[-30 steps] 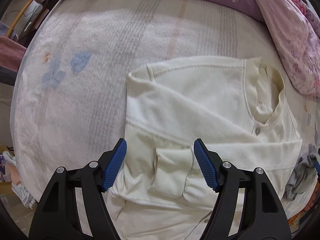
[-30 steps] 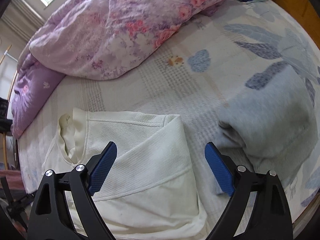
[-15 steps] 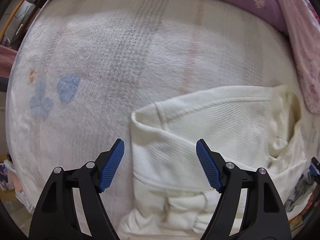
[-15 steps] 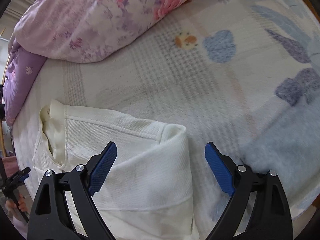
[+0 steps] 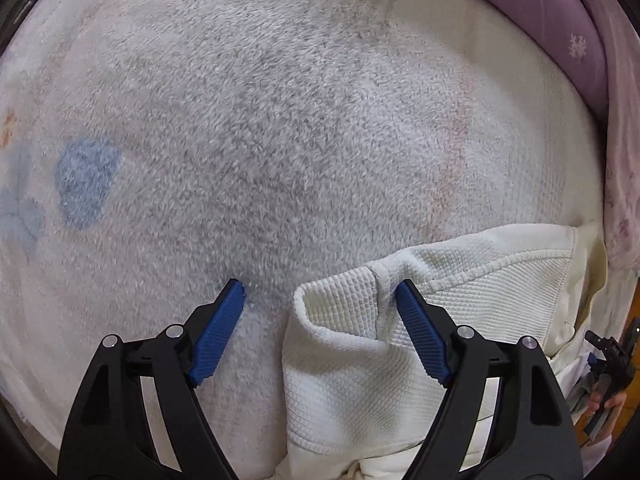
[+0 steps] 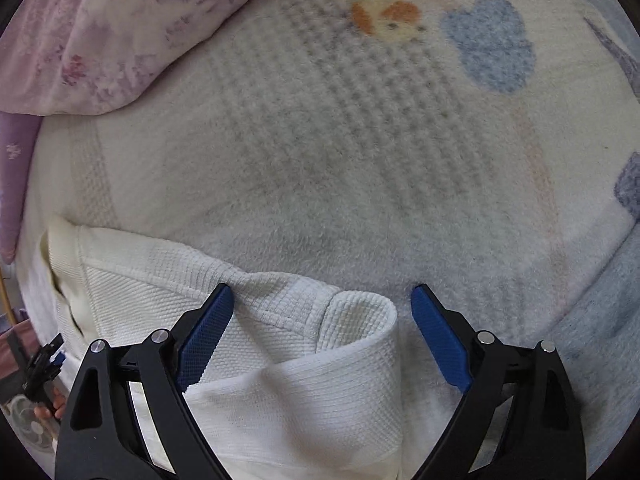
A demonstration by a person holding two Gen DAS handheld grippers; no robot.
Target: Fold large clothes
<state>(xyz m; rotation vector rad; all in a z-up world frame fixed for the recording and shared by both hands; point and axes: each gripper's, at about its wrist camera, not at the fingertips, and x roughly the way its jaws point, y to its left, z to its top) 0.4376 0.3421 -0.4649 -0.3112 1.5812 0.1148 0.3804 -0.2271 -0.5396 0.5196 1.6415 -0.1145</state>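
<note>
Cream waffle-knit garment (image 5: 352,360) lying partly folded on the bed's fleecy blanket (image 5: 280,140), filling the lower right of the left wrist view and the lower left to centre of the right wrist view (image 6: 280,380). Left tool (image 5: 320,292) low over the blanket, blue pads spread wide; rounded folded corner of the garment sitting between them, nearer the right pad, right pad's tip at or against the fabric by a seam, left pad's tip over bare blanket. No pinch visible. Right tool (image 6: 322,296) likewise spread but narrowing at this moment, the garment's other folded corner lying between the pads; left pad's tip at the cloth near a pucker, right pad over bare blanket, clear of the fabric. Floral quilt (image 6: 100,32) in the upper left of the right wrist view. Grey-blue cloth (image 6: 600,340) at the right edge there, apart from the garment.
</note>
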